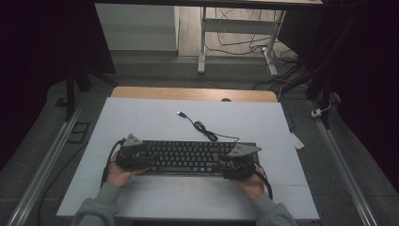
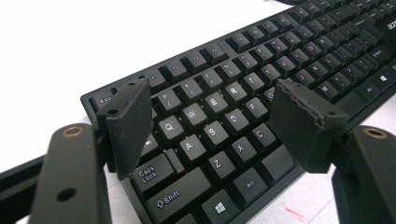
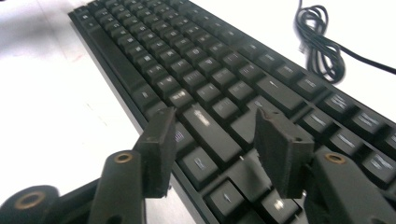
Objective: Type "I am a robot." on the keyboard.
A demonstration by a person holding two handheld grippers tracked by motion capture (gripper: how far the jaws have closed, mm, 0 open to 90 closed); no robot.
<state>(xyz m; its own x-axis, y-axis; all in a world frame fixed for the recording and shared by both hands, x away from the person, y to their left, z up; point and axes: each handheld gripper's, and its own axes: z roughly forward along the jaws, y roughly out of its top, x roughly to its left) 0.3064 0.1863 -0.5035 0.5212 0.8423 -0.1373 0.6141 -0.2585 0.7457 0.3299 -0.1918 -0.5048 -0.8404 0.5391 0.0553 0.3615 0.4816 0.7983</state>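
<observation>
Presently, a flat black plastic computer keyboard (image 1: 188, 157) lies across the near middle of the white-topped counter (image 1: 141, 117), long side toward the person. Its thin black cable (image 1: 207, 133) runs from the far edge, bundles into a small coil just behind the keyboard and ends in a USB plug (image 1: 180, 113) lying loose on the counter farther back. The left gripper (image 1: 134, 157) sits at the keyboard's left end, held by the person's left hand (image 1: 118, 174) in a grey sleeve. In the left gripper view its 2 black jaws stand spread above the letter keys, one over the Esc and Caps Lock corner, the other over the keys near C and G, with the W, A, S, Z block showing between them; the pads (image 2: 128, 126) press on nothing. The right gripper (image 1: 237, 165) sits at the keyboard's right end in the person's right hand (image 1: 251, 185). In the right gripper view its jaws are also apart, hovering low over the near edge keys, with a long key visible between them; whether the pads (image 3: 159, 149) touch the keycaps cannot be told, and they clamp nothing. Both grey three-cornered plates show on top of the grippers in the high view. Beyond the counter stand white desk legs (image 1: 202, 42) and loose floor cables (image 1: 282, 61).
</observation>
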